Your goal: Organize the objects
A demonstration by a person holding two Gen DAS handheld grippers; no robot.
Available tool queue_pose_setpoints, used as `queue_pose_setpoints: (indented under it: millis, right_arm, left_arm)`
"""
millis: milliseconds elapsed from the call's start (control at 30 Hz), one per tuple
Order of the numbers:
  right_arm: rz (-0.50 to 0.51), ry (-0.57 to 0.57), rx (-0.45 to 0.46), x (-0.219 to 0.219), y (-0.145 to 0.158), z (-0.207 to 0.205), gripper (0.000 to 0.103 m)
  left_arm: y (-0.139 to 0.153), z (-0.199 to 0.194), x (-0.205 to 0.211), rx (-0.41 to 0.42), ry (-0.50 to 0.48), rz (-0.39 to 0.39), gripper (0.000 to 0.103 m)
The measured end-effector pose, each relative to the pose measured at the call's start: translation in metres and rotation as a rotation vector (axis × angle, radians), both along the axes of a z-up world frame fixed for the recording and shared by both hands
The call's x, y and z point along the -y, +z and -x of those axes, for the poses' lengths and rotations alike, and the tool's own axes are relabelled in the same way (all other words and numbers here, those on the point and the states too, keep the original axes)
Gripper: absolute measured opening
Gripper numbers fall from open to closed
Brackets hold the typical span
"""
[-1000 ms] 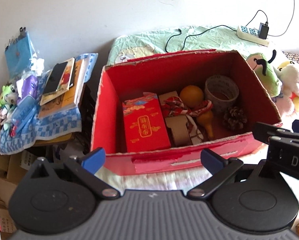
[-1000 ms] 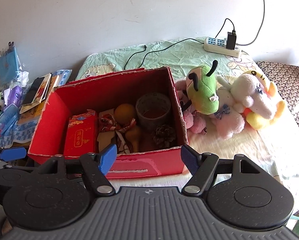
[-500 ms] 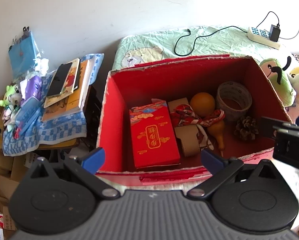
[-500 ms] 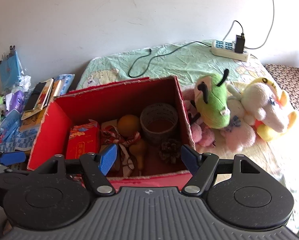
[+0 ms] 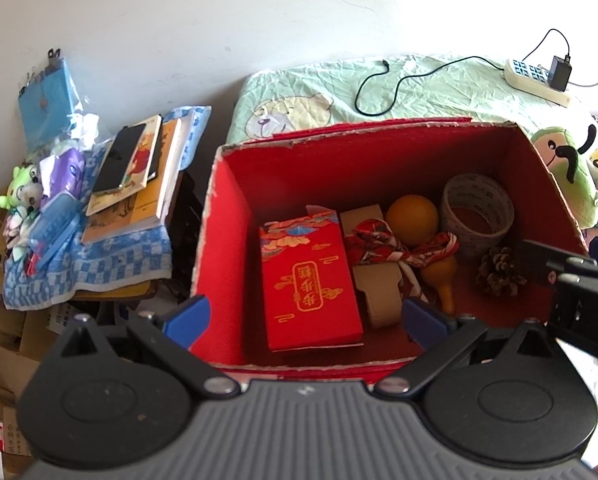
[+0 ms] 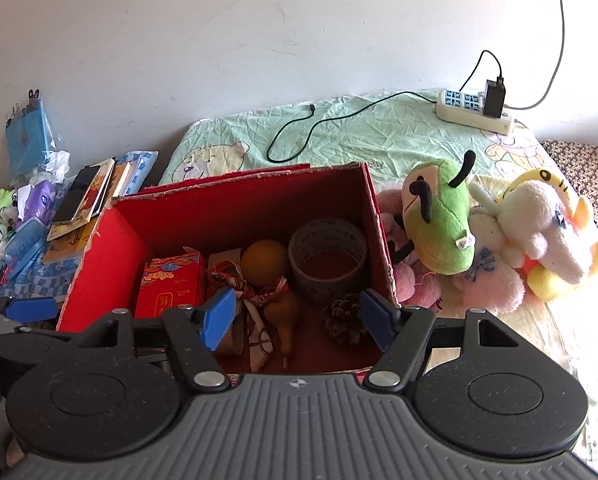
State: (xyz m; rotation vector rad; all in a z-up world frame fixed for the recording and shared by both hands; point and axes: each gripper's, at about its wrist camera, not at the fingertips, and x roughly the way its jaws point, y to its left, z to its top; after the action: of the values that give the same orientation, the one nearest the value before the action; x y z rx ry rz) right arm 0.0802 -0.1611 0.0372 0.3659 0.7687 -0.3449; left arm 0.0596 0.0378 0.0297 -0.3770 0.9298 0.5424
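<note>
Both grippers have advanced over the box (image 5: 235, 184), likely to pick from it. Left gripper (image 5: 305, 316) and right gripper (image 6: 297, 314) hang spread and empty; the pinecone (image 6: 345, 318) lies at the right one's 1 o'clock.

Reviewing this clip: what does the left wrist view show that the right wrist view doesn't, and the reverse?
Only the left wrist view shows the full top face of the red packet box, plus cardboard clutter below the blue checked cloth. Only the right wrist view shows the white-and-yellow plush whole and the pink plush beside the red box. Both show the tape roll, gourd, pine cone, green plush, power strip, and open, empty left gripper and right gripper.
</note>
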Motion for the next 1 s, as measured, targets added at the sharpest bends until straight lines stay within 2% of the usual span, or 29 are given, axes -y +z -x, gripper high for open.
queue_pose_setpoints:
  millis: [367,1000]
  right_arm:
    - [-0.011,-0.029,-0.017,0.008,-0.004,-0.008,0.07]
    - [0.025,-0.036,-0.077,0.011,-0.015,-0.035,0.071]
  left_arm:
    - [-0.008,-0.013,-0.002,0.01,-0.037,0.035,0.102]
    - [-0.018,-0.022,-0.021,0.01,-0.021,0.054,0.102]
